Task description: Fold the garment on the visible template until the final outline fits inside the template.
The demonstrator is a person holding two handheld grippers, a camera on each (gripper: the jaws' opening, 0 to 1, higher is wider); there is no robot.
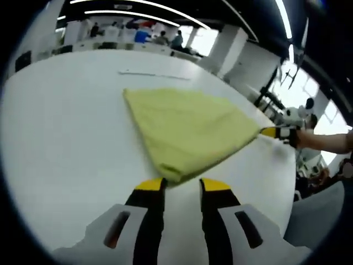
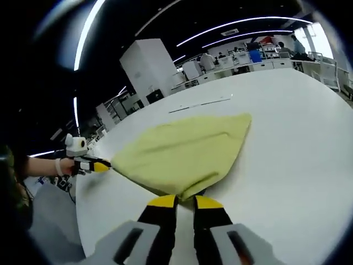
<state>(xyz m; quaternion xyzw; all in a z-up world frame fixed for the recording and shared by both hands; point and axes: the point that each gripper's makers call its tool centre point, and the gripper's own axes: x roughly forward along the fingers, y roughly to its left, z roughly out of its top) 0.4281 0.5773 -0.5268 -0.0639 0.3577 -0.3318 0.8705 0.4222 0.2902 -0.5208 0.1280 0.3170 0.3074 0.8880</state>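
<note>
Garment (image 1: 190, 130), yellow-green and folded into a rough triangle, lies flat on the white counter (image 1: 66, 143), and I've got a corner of it at each gripper. From the left gripper view, my left gripper (image 1: 182, 185) has its yellow-tipped jaws set narrowly apart, with one corner of the cloth bunched right at the tips; I can't tell if the jaws are truly pinching it or just touching. Across the cloth, the right gripper (image 1: 274, 132) has its yellow tips meeting the far pointed corner, held by a hand (image 1: 322, 142) reaching in past the counter's edge.

From the right gripper view, my right gripper (image 2: 185, 200) has its jaws nearly together, and the garment's (image 2: 185, 152) pointed corner comes down between the tips, so it looks gripped. The left gripper (image 2: 99, 165) sits at the opposite corner, close to the counter's (image 2: 298, 143) edge. A thin line (image 2: 199, 103) is marked on the counter beyond the cloth.
</note>
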